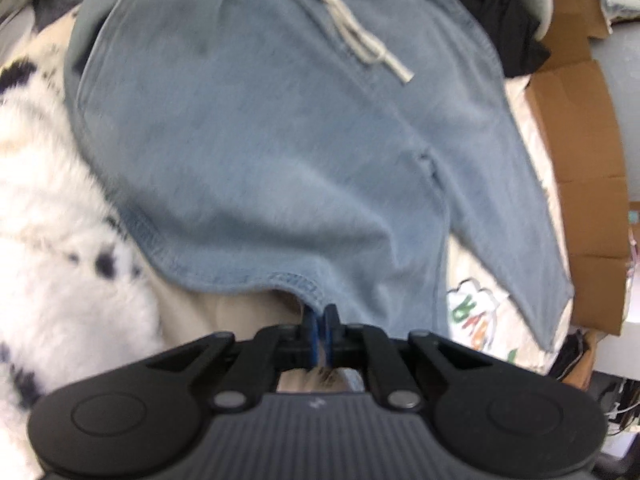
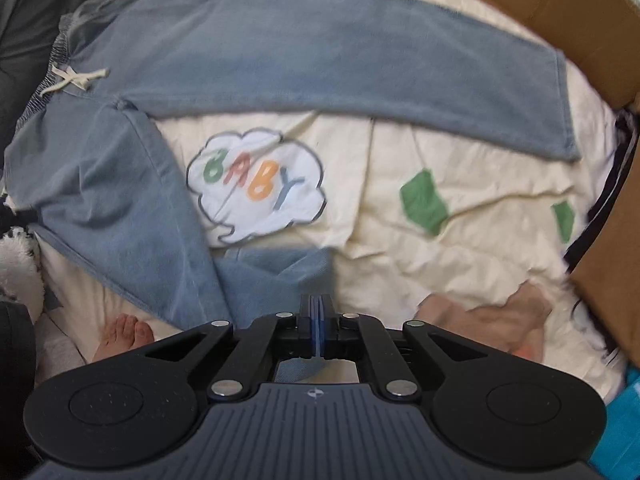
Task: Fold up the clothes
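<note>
Light blue pants [image 1: 280,140] with a cream drawstring [image 1: 352,28] lie spread on a cream blanket. In the left wrist view, my left gripper [image 1: 319,314] is shut on the stitched edge of the pants, which lifts toward the blue pads. In the right wrist view, one leg of the pants [image 2: 320,60] stretches across the top. The other leg [image 2: 120,200] bends down to my right gripper [image 2: 318,304], which is shut on its end. A bit of blue cloth shows below those fingers.
The cream blanket [image 2: 400,280] carries a "BABY" cloud print [image 2: 256,184] and green patches. Cardboard [image 2: 580,20] stands along the right. A white fluffy item with dark spots [image 1: 48,200] lies at the left. A person's bare feet [image 2: 124,336] rest near the blanket's near edge. Dark clothes [image 1: 500,20] are piled behind.
</note>
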A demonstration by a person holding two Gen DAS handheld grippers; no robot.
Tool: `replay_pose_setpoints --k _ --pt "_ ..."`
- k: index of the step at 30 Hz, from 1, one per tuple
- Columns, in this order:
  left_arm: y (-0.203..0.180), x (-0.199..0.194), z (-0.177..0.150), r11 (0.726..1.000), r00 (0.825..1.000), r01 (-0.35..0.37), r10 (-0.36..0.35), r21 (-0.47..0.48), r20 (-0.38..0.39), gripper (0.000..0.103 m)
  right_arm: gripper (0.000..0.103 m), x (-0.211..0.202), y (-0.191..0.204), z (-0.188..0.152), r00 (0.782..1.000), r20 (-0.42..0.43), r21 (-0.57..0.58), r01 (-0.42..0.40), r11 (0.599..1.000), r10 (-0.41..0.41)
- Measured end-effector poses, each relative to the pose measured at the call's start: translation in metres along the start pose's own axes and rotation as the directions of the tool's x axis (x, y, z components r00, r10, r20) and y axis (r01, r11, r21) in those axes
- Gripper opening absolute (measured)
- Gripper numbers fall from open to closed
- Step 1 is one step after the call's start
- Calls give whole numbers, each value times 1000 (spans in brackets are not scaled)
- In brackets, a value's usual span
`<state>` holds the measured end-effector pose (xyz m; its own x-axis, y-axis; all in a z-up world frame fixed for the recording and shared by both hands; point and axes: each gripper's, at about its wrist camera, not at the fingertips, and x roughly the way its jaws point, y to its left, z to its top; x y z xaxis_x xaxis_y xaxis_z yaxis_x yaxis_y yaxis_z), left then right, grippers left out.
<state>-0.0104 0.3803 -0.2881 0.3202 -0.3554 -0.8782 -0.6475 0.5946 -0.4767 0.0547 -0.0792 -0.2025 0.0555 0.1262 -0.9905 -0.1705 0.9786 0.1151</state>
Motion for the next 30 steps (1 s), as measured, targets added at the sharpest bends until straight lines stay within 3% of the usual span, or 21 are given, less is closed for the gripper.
replay_pose_setpoints --k 1,2,4,6,9,11,17,25,27,28,29,30 --pt "-1 -3 2 1000 1000 10 -10 1 10 3 12 7 2 -4 1000 -19 15 -9 1000 9" --pt "-2 -9 5 1000 1000 19 -19 4 21 3 29 13 4 -9 999 -34 23 -15 1000 16" --pt "-5 -15 16 1000 999 25 -26 10 45 3 38 22 11 -19 999 -44 20 -17 1000 18" --pt "-6 -19 24 1000 997 28 -29 10 66 3 39 31 18 -27 998 -60 21 -31 999 32" --pt "-8 -22 32 999 995 29 -30 15 90 3 48 44 29 -36 996 -71 7 -53 999 53" --pt "-8 -24 34 999 995 27 -29 18 97 3 58 54 42 -43 995 -79 -18 -63 998 61" --pt "-7 -27 26 1000 995 27 -25 -10 101 3 58 75 89 -65 990 -86 -132 -119 984 108" --pt "-1 -33 30 1000 994 23 -22 -14 104 3 58 101 118 -64 997 -73 -223 -29 974 13" --pt "0 -34 32 1000 994 25 -23 -14 111 3 50 106 121 -62 998 -68 -247 -8 969 -9" --pt "1 -34 33 1000 994 25 -23 -15 111 3 19 107 121 -61 998 -61 -251 1 968 -16" --pt "1 -34 33 1000 993 26 -24 -16 111 3 0 108 121 -60 998 -67 -248 1 969 -18" --pt "2 -34 34 999 994 28 -26 -17 110 3 0 109 120 -58 997 -72 -244 -2 970 -16"
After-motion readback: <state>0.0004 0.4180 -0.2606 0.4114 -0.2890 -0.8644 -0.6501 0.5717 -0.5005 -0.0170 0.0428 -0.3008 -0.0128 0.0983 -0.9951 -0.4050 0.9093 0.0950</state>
